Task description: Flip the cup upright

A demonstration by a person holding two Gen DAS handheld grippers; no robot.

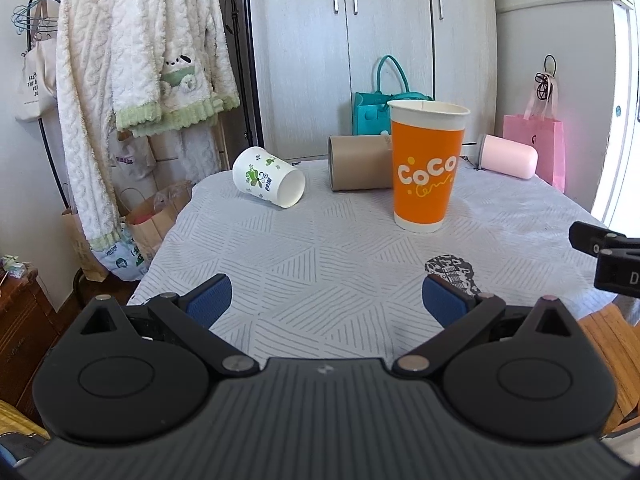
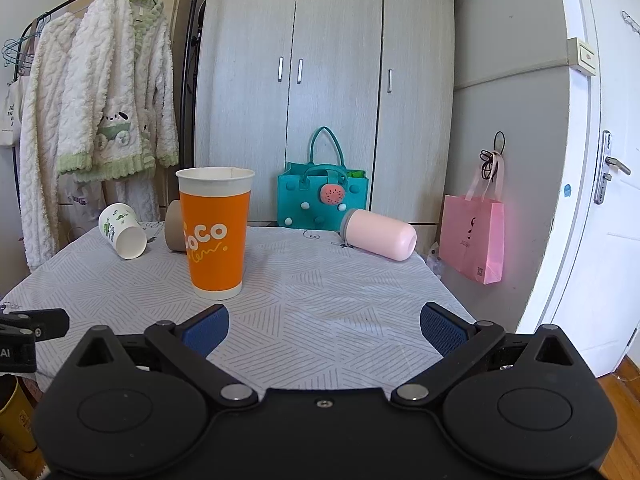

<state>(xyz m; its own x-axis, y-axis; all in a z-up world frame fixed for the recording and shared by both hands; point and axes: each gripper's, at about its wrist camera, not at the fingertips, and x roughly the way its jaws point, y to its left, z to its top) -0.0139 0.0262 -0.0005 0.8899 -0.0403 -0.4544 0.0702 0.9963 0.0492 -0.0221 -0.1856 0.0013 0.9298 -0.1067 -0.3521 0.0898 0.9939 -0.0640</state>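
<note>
An orange "CoCo" paper cup stands upright on the table. A white cup with green print lies on its side at the left. A brown cup lies on its side behind the orange one. A pink cup lies on its side at the far right. My left gripper is open and empty over the near table edge. My right gripper is open and empty, near the front edge, well short of the cups.
The table wears a grey patterned cloth. A teal bag and a pink paper bag stand behind it by the wardrobe. A clothes rack with fleece robes stands at the left. A door is at the right.
</note>
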